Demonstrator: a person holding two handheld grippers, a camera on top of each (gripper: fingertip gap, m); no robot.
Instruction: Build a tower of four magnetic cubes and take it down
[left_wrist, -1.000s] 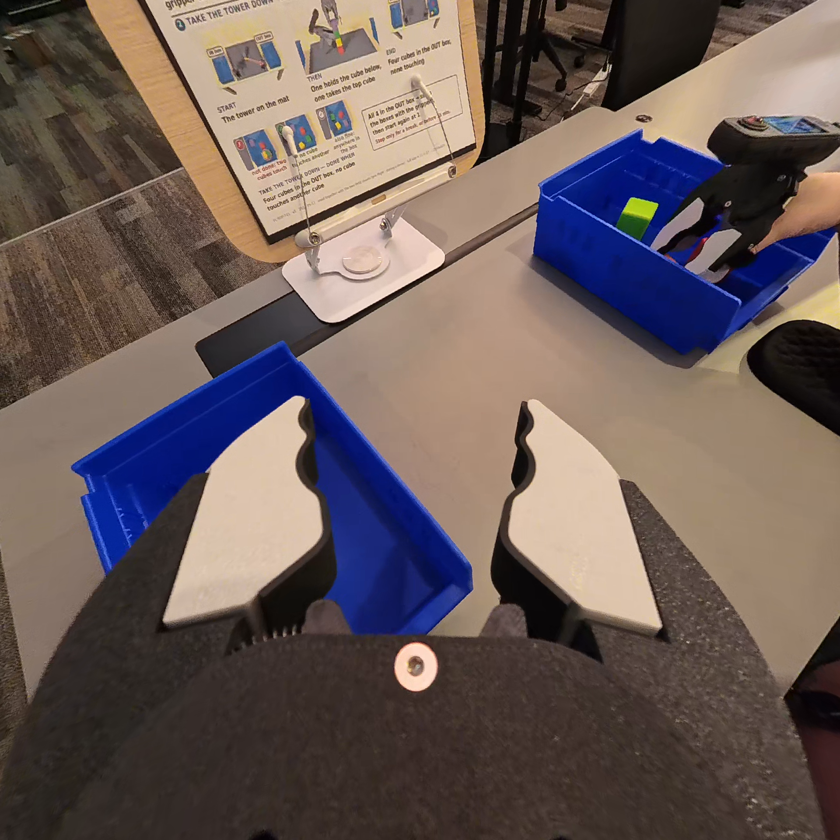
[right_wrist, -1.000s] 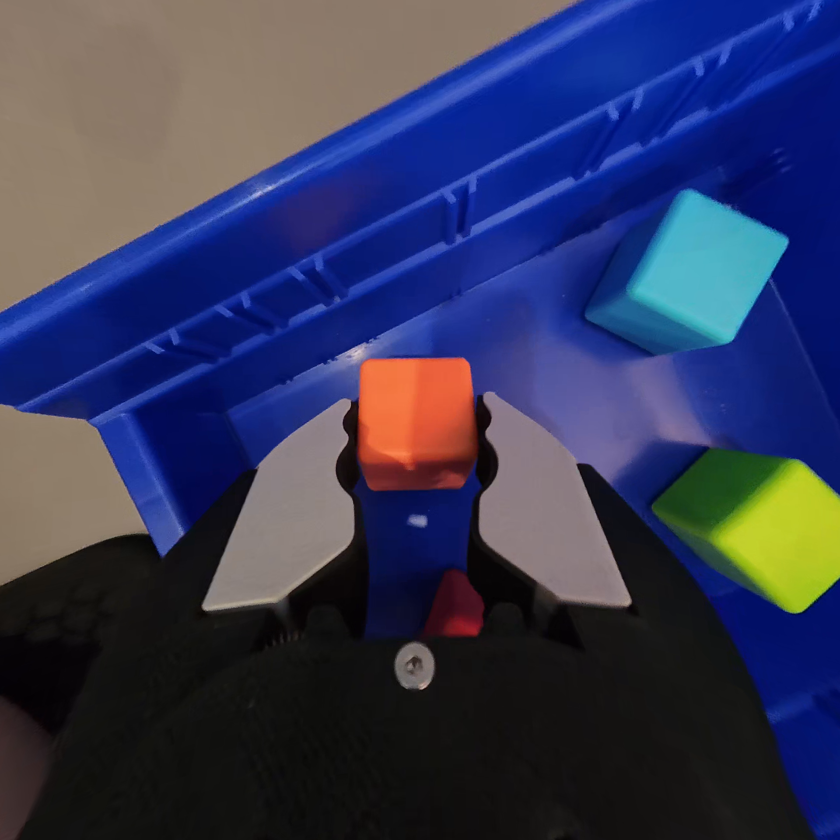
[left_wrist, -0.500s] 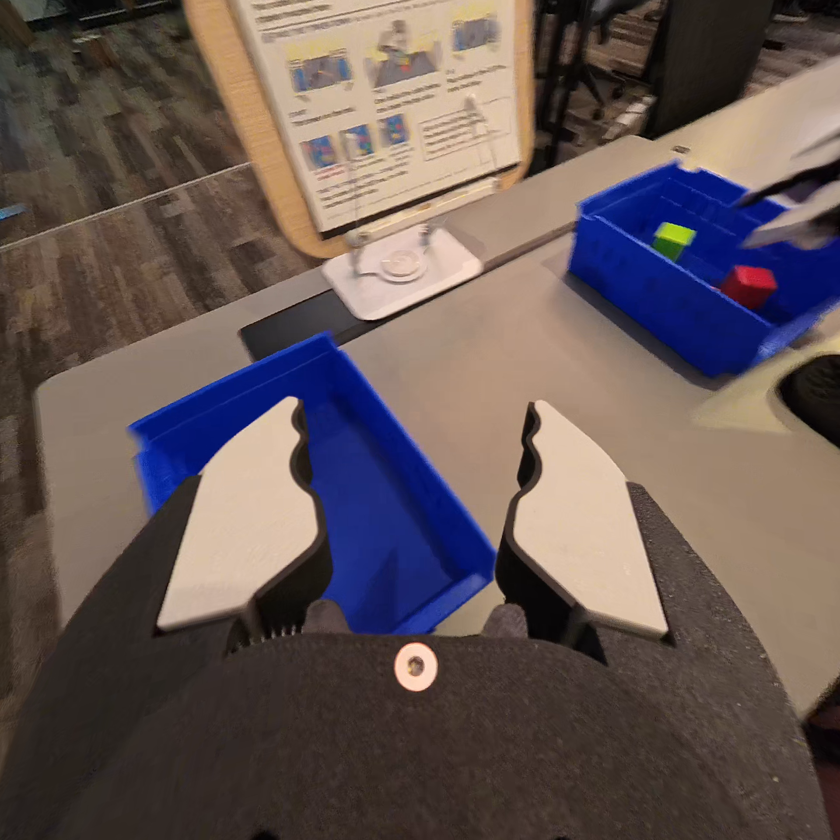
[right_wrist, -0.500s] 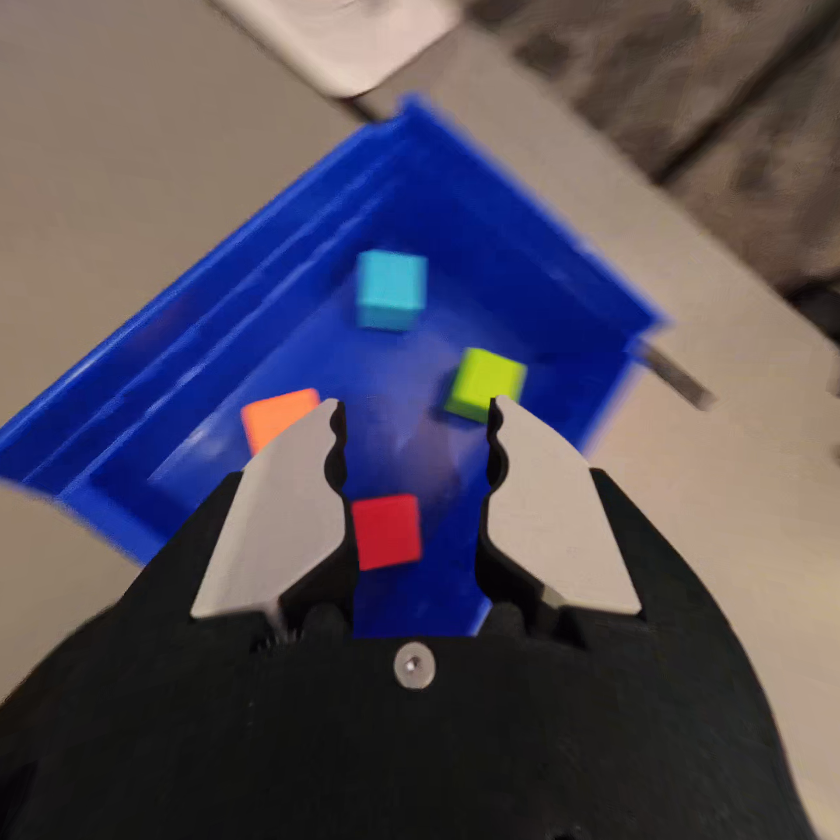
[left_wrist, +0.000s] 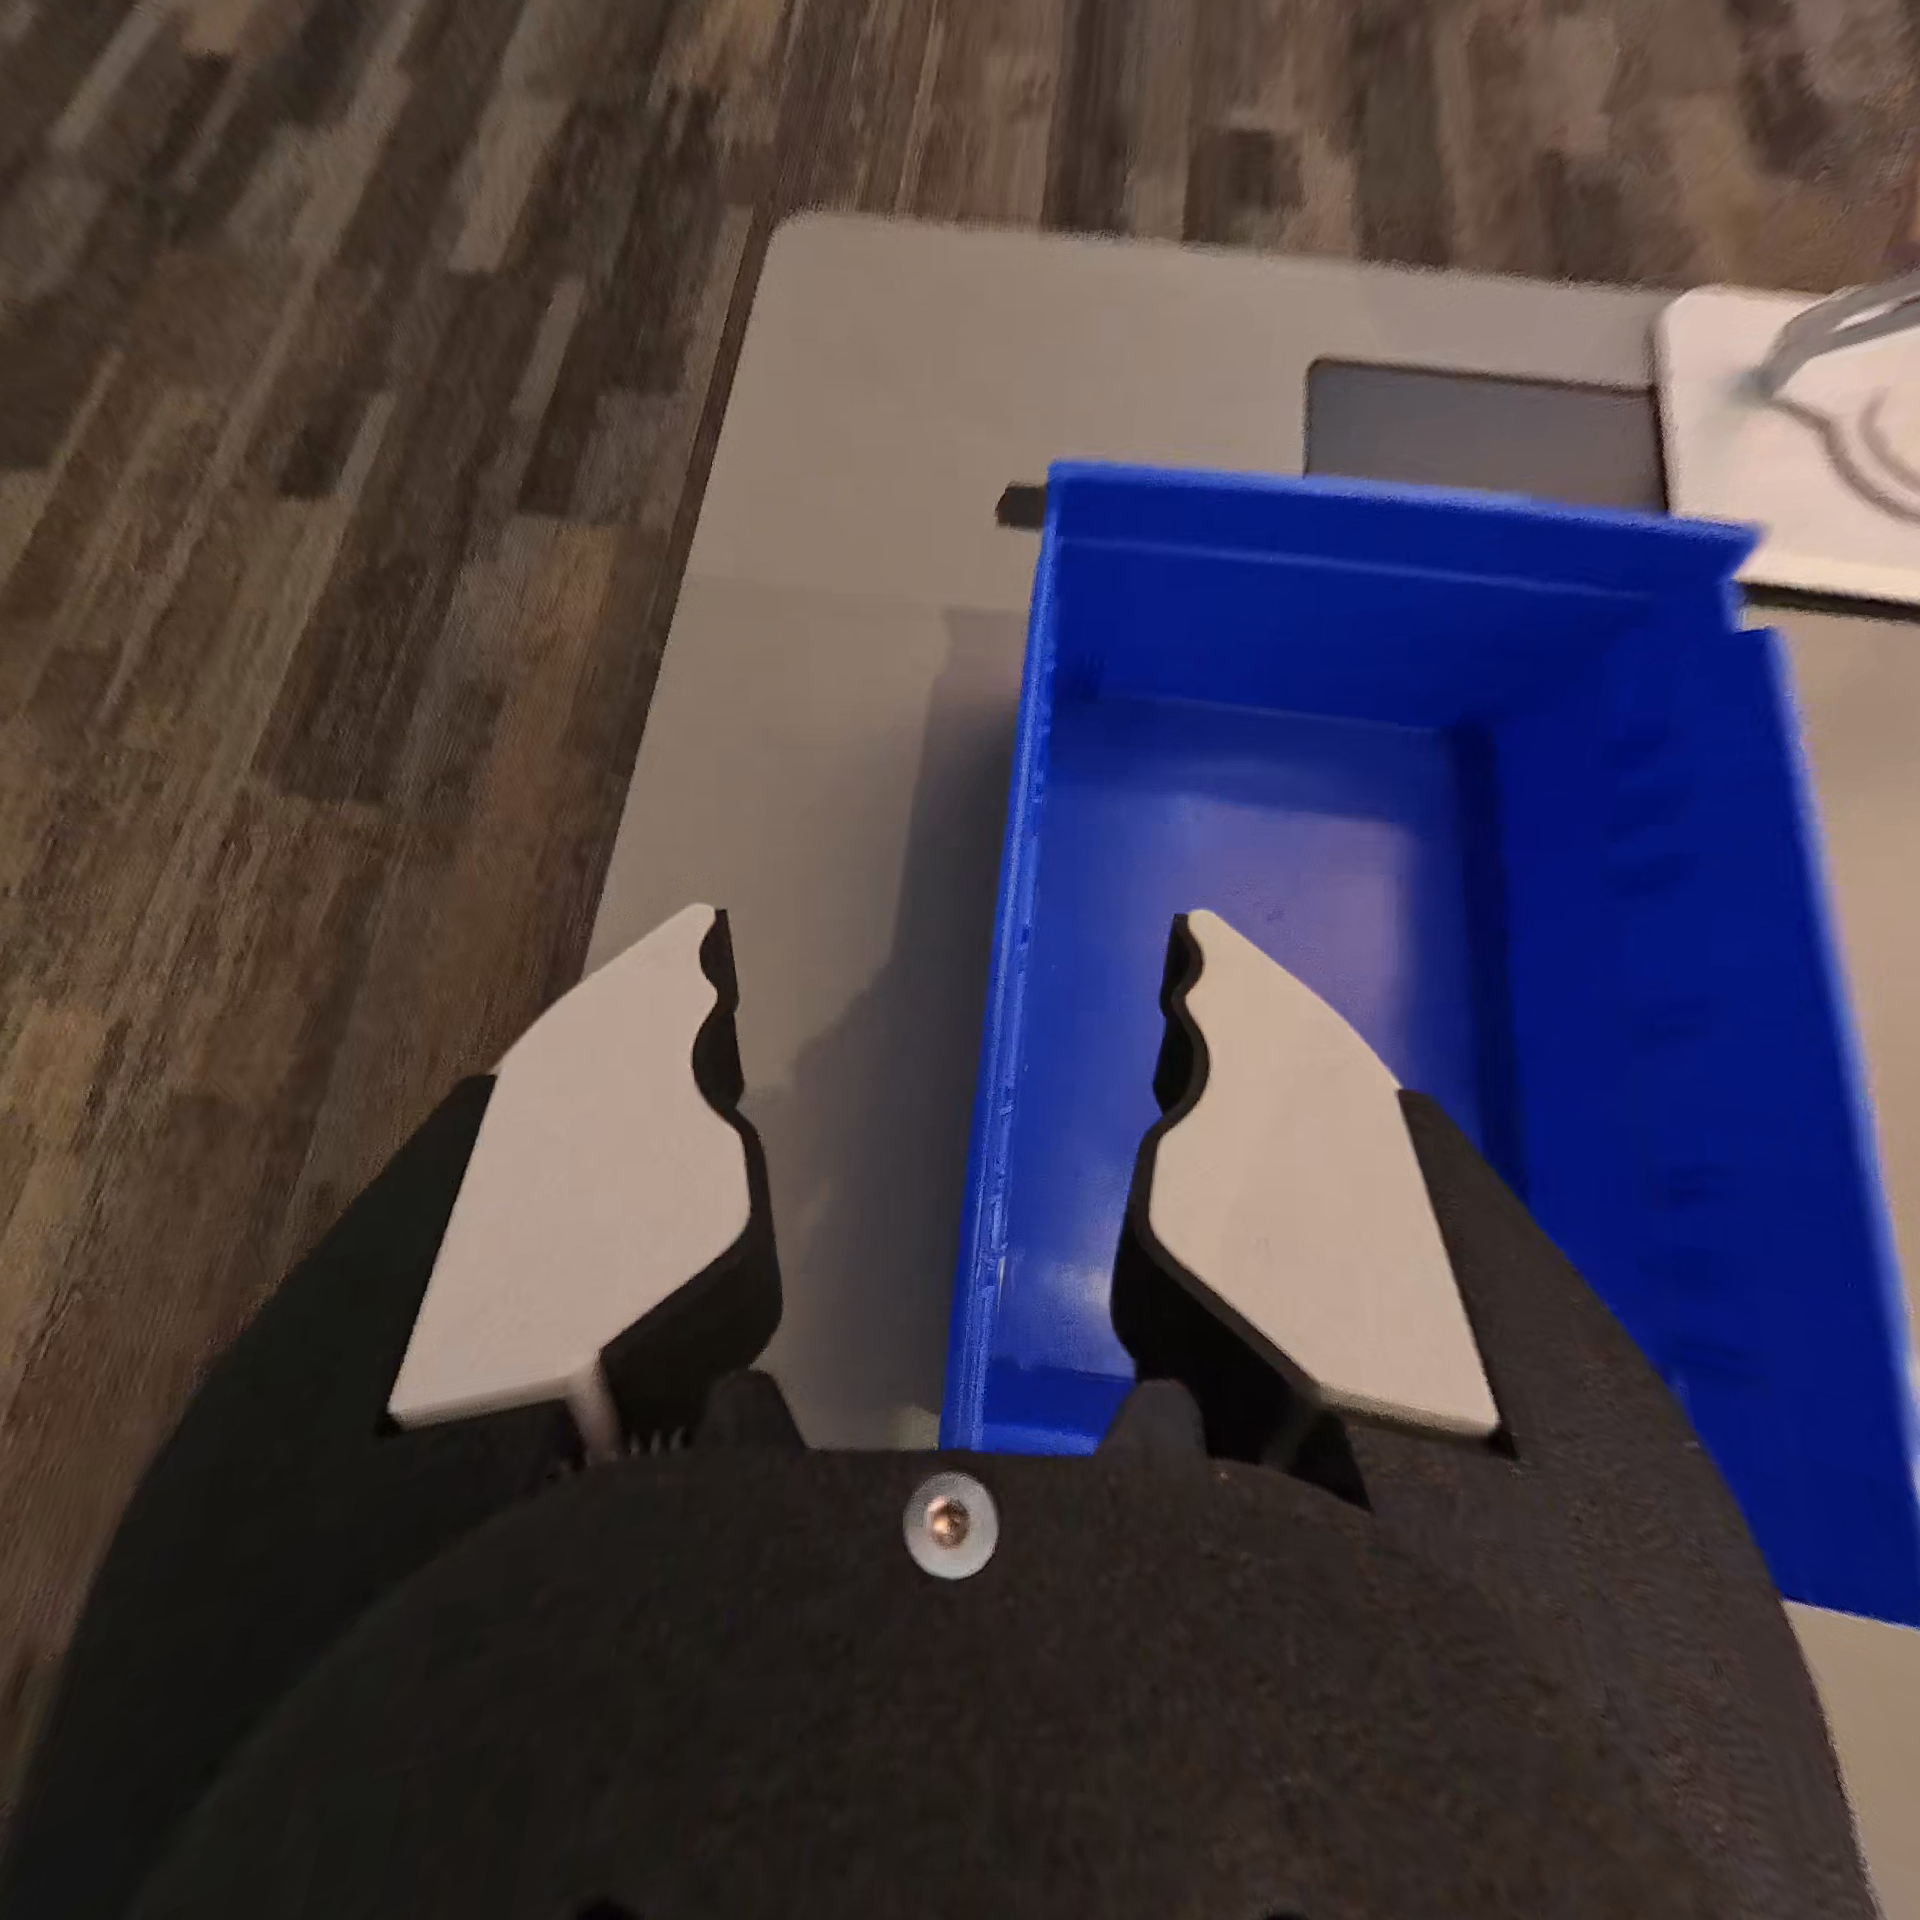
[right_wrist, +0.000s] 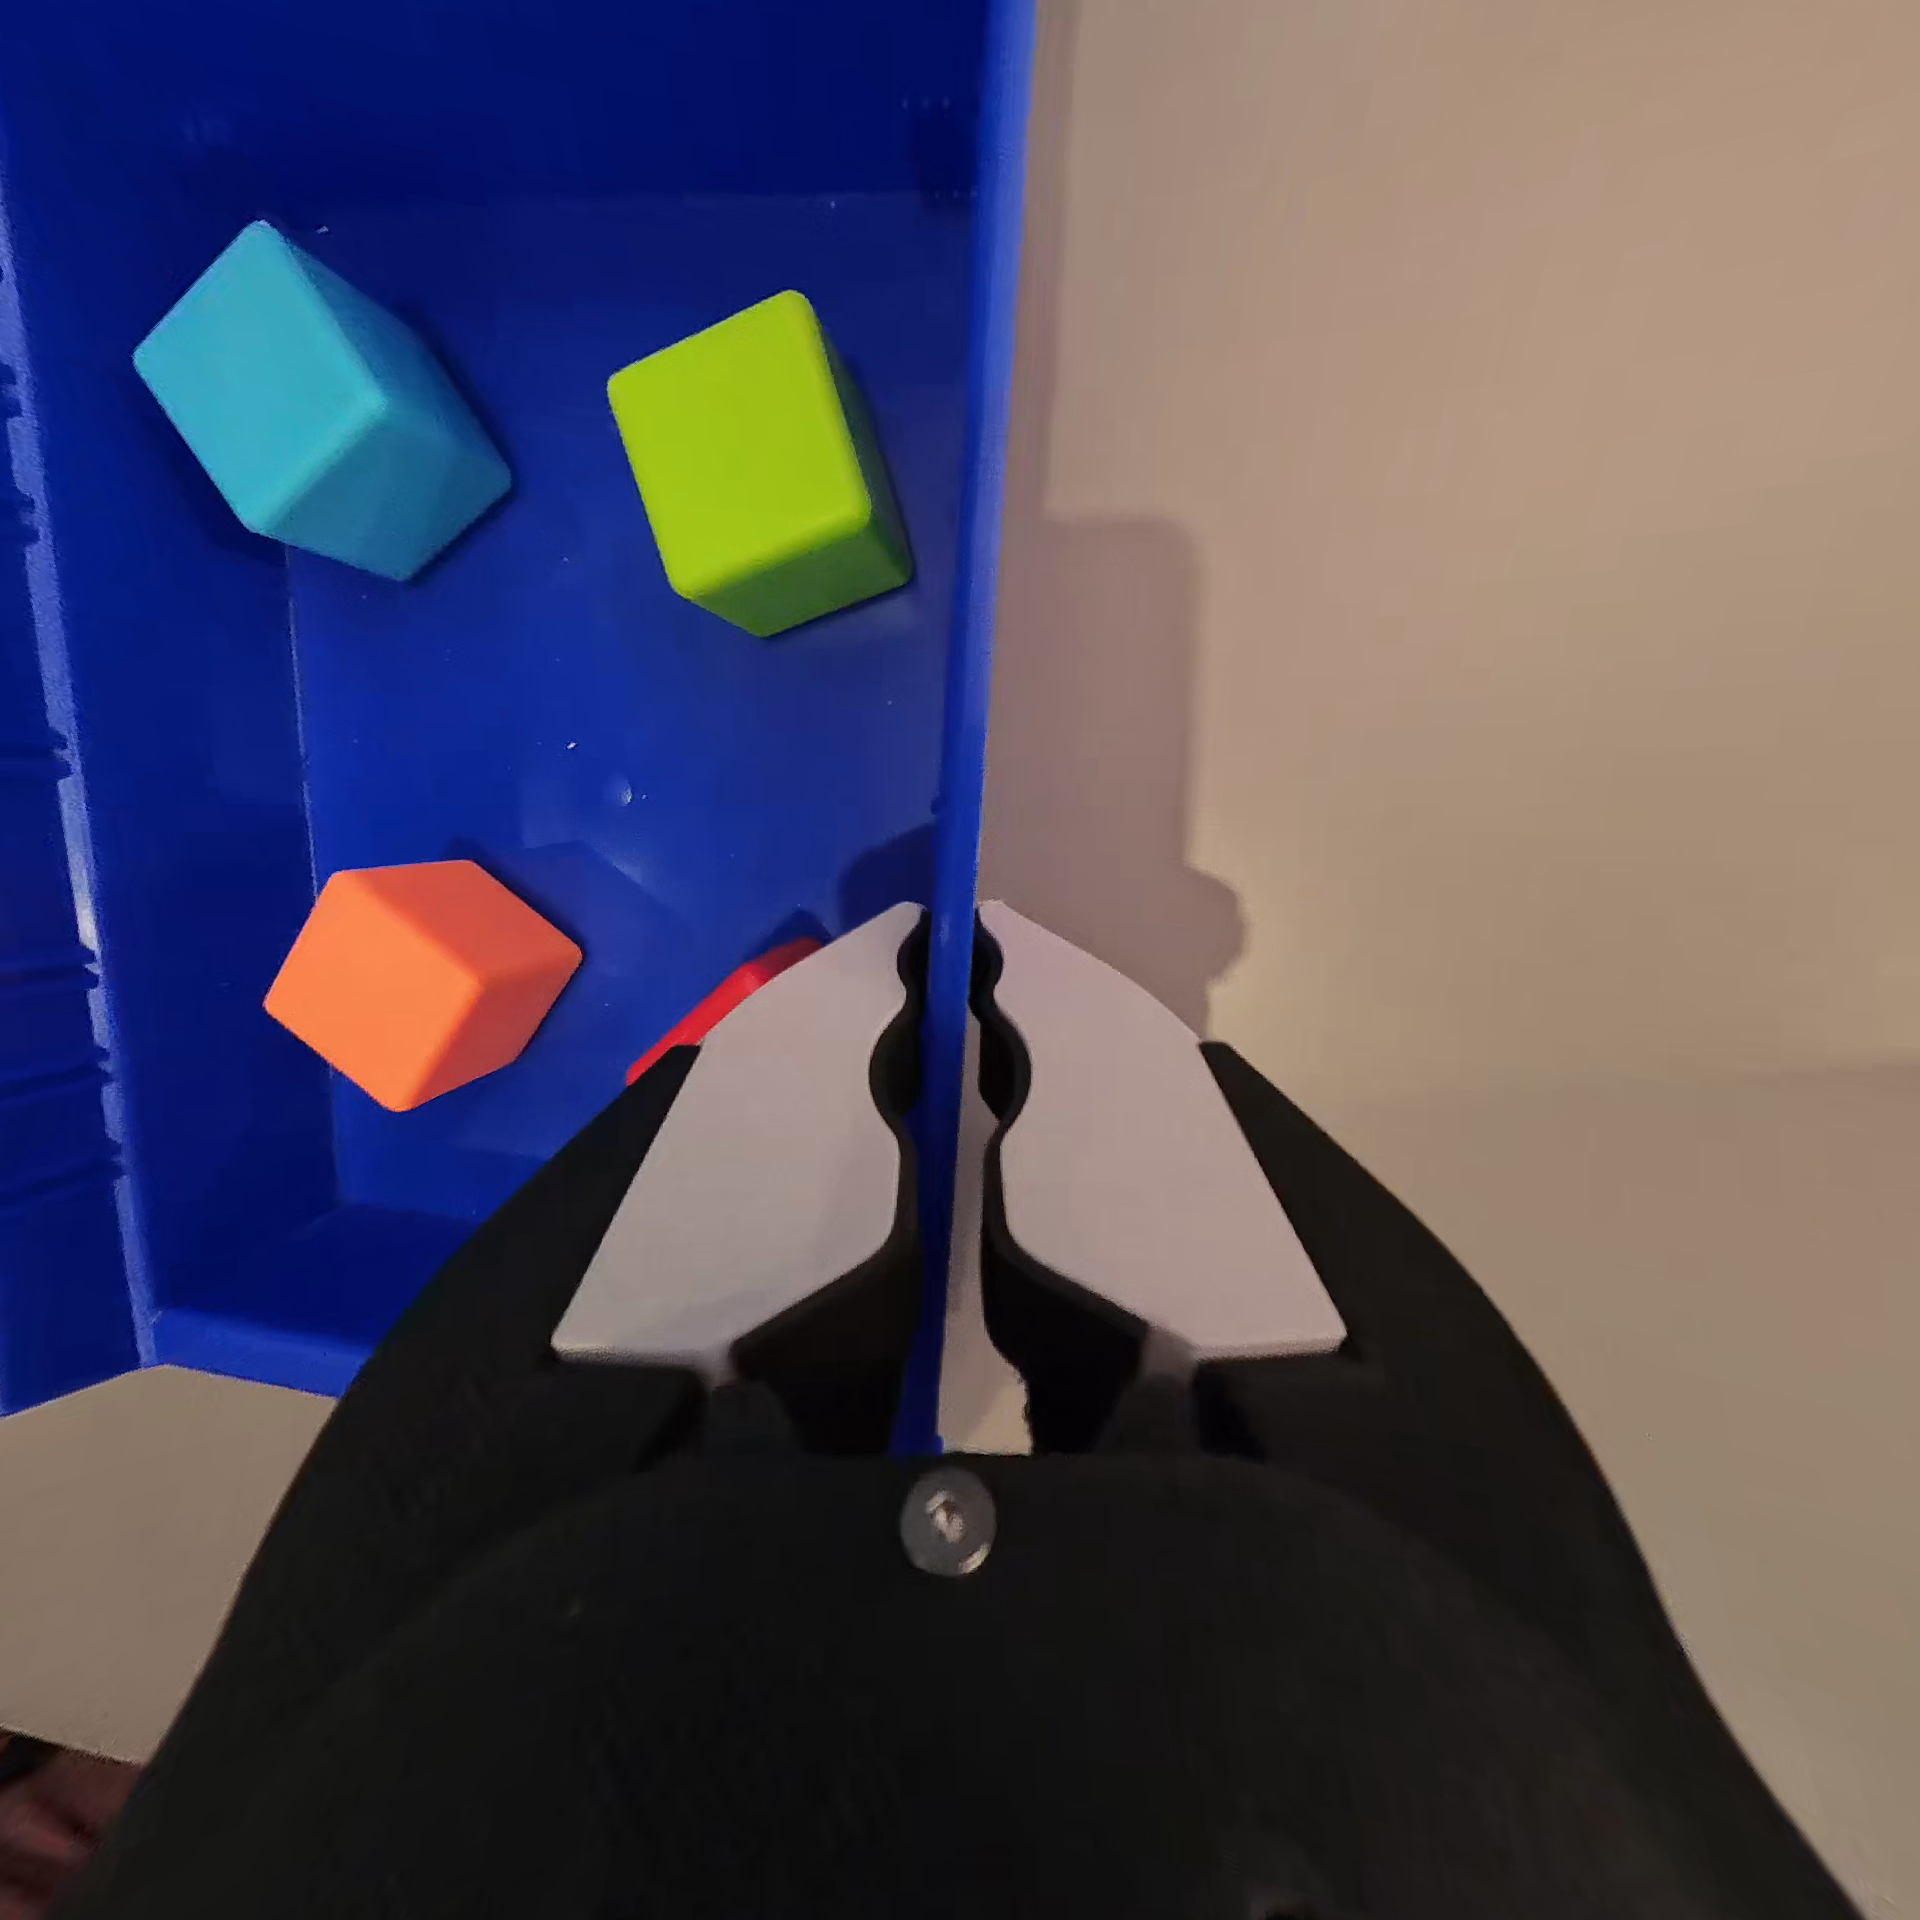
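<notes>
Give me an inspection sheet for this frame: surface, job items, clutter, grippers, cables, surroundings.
Surface: grey table, bare around both bins.
Job's things: blue bin holds the teal cube, green cube, orange cube and red cube, all apart, the red one partly hidden by a finger. Second blue bin has nothing in it.
Clutter: white stand base at the far table edge.
Grippers: right gripper shut on the bin's side wall; left gripper open, straddling the second bin's wall.
Cables: nothing seen.
Surroundings: wood-look floor.
</notes>
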